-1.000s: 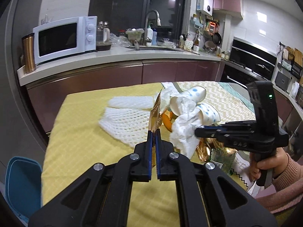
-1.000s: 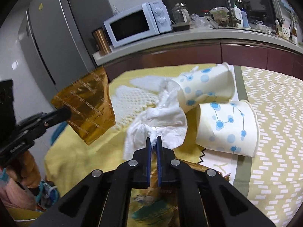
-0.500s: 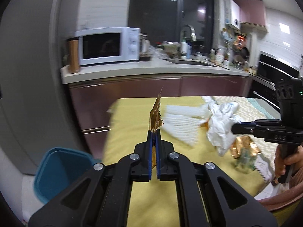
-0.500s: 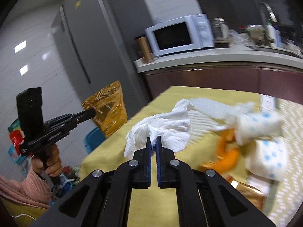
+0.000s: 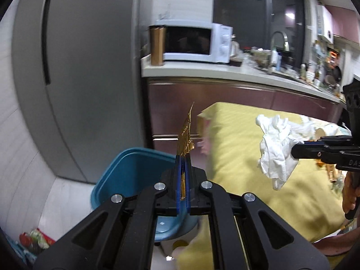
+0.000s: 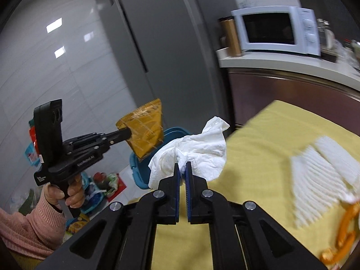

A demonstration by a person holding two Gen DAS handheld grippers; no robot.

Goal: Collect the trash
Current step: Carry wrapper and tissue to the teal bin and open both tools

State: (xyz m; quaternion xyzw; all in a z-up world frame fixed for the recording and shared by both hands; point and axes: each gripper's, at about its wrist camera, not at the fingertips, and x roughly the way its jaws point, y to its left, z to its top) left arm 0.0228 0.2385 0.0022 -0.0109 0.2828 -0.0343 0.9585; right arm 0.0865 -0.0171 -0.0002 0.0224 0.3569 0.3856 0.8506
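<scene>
My left gripper [image 5: 183, 160] is shut on a gold snack wrapper [image 5: 185, 136] and holds it in the air above the blue trash bin [image 5: 126, 171] on the floor beside the table. The wrapper shows flat in the right wrist view [image 6: 145, 131], in front of the bin [image 6: 139, 177]. My right gripper [image 6: 182, 167] is shut on a crumpled white tissue [image 6: 193, 149], held above the yellow table's [image 6: 270, 135] left end. The tissue also hangs from it in the left wrist view [image 5: 277, 148].
White foam fruit nets [image 6: 324, 173] and orange peel [image 6: 342, 231] lie on the table. A grey fridge [image 5: 85, 72] stands behind the bin. A counter with a microwave [image 5: 198, 42] runs beyond. Bags and packets [image 6: 99, 184] lie on the floor.
Both grippers have swung left, away from the trash pile. The wrapper is now over the bin and the tissue has been carried to the table's left end.
</scene>
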